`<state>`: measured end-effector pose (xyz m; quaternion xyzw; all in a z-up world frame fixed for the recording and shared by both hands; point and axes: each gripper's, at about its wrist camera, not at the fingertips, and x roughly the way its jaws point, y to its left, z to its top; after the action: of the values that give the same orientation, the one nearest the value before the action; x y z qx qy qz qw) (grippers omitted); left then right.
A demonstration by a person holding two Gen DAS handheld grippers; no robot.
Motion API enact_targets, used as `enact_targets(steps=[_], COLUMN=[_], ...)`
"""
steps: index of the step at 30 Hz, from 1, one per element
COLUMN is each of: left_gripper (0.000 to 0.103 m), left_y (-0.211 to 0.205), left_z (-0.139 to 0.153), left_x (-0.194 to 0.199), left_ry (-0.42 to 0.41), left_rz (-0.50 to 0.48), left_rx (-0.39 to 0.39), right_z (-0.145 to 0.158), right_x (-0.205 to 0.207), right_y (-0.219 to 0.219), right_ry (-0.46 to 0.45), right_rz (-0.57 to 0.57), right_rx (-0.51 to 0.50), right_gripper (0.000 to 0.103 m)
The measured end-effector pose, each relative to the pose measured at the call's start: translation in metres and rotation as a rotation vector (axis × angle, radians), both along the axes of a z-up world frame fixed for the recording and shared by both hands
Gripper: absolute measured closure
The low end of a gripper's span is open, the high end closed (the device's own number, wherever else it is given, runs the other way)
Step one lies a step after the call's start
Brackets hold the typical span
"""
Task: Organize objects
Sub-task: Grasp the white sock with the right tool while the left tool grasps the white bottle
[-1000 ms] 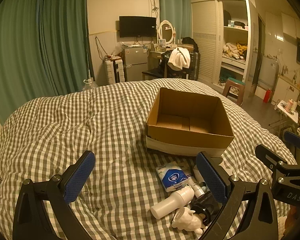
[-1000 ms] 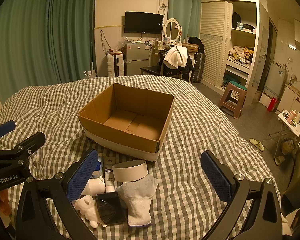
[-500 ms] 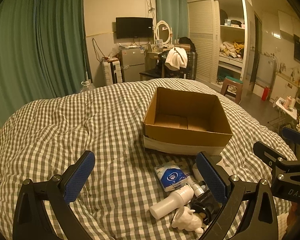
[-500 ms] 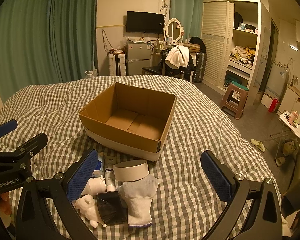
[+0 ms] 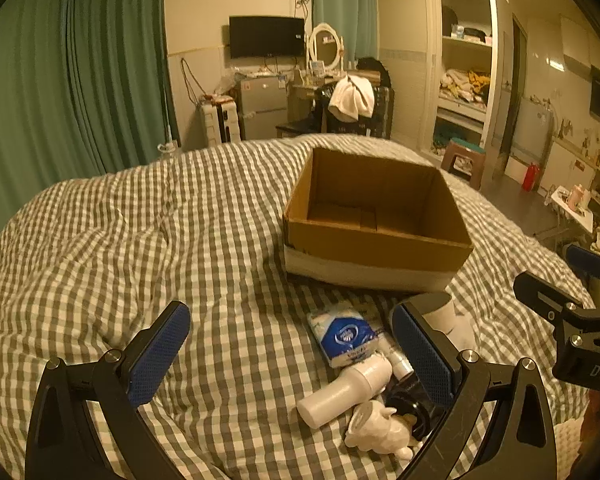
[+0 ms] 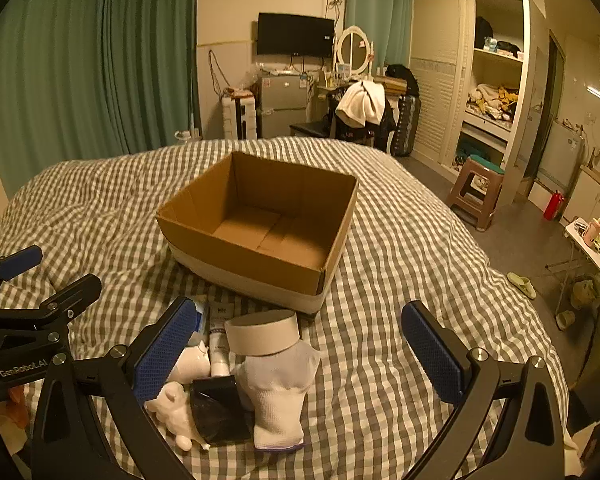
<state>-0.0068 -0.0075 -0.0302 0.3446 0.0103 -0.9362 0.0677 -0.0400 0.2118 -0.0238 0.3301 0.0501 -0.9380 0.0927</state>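
Left gripper (image 5: 290, 350) nearer cardboard box (image 5: 374, 220); both grippers open; box empty

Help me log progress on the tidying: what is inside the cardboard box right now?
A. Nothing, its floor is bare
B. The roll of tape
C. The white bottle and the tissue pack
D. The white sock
A: the cardboard box shows only bare floor flaps, while the tape roll, sock, white bottle and tissue pack all lie on the checkered quilt in front of it.

Open cardboard box (image 6: 260, 236) behind clustered toiletries (image 6: 228, 364)
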Motion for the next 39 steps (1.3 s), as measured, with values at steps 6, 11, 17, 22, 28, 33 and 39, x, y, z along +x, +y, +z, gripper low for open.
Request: enact_targets(steps=[6,11,17,22,28,33,39], left_gripper=[0.000,0.000,0.000,0.000,0.000,0.012,0.050], left_y=[0.007,0.015,0.018,0.010,0.016,0.018,0.035], left_z=[-0.036,-0.073,-0.104,-0.117,-0.129,-0.134,-0.127], left_x=[-0.011,-0.018,-0.026,-0.036,-0.046,-0.046,-0.036], left_ry=[-0.109,-0.223,-0.313,-0.360,-0.383,-0.402,-0.382], left_rz=[-0.023,-0.067,-0.111,-0.118,-0.170,-0.206,-0.298], left_rx=[-0.048,-0.099,-0.102,-0.006,0.028,0.063,0.055], right_z=[-0.034,-0.072,-0.104,-0.120,-0.135,-0.135,-0.131], right_x=[-0.020,-0.034,-0.046,-0.054,-0.059,-0.061,-0.059], right_y=[-0.001,-0.004,-0.001,-0.001,-0.004,-0.001,-0.006], right_ry=[-0.136,-0.222,-0.298,-0.355,-0.401,-0.422,-0.411], right_rz=[0.035,0.031,0.014,0.046,0.058,0.083,0.119], right_rx=[0.020,0.089,0.106,0.055,0.025,-0.064,-0.082], right_gripper=[0.000,0.000,0.000,0.000,0.002,0.025,0.040])
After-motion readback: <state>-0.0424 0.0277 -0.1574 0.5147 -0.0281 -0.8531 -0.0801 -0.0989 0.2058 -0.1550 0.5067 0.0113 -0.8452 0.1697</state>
